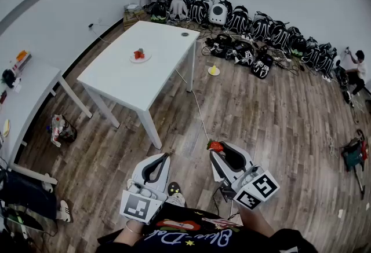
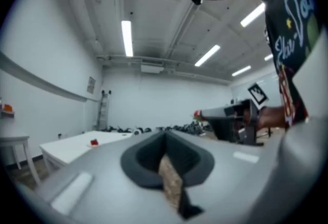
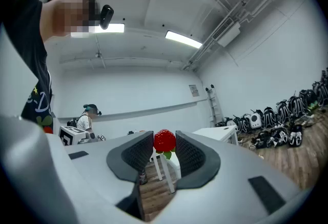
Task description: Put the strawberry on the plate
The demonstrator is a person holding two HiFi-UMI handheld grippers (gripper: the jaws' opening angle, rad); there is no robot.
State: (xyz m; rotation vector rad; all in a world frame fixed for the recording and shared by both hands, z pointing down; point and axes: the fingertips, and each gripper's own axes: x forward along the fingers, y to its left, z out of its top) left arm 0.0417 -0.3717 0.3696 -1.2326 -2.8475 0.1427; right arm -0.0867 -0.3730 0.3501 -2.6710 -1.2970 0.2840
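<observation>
1. While the person stood on the wood-plank floor (image 1: 261, 113), well apart from the white table (image 1: 156, 81), the right gripper (image 1: 218, 150) was clamped on the strawberry (image 1: 215, 146).
2. Right gripper view: the berry sat at the very tips between the 2 ribbed pads (image 3: 137, 154). Both pads pressed its sides, and its green leaves pointed down.
3. Left gripper (image 1: 164, 157): jaws together, nothing between them. Its own view showed only a thin slit with floor behind it.
4. Both grippers were held low in front of the person's torso, side by side but not touching, tips aimed toward the table.
5. Plate (image 1: 141, 58) sat on the table top near its middle, far from the held strawberry. 1 small red item (image 1: 138, 53) with a bit of green lay on it, too small to identify.
6. A dark round object (image 1: 184, 33) sat near the table's far edge.
7. A thin cable (image 1: 197, 104) ran across the floor from beside the table toward the grippers.
8. A row of backpacks (image 1: 249, 20) lined the far wall, with more bags piled on the floor in front.
9. Another person (image 1: 359, 66) was at the right edge, and a 2nd white table (image 1: 29, 92) at the left edge.
</observation>
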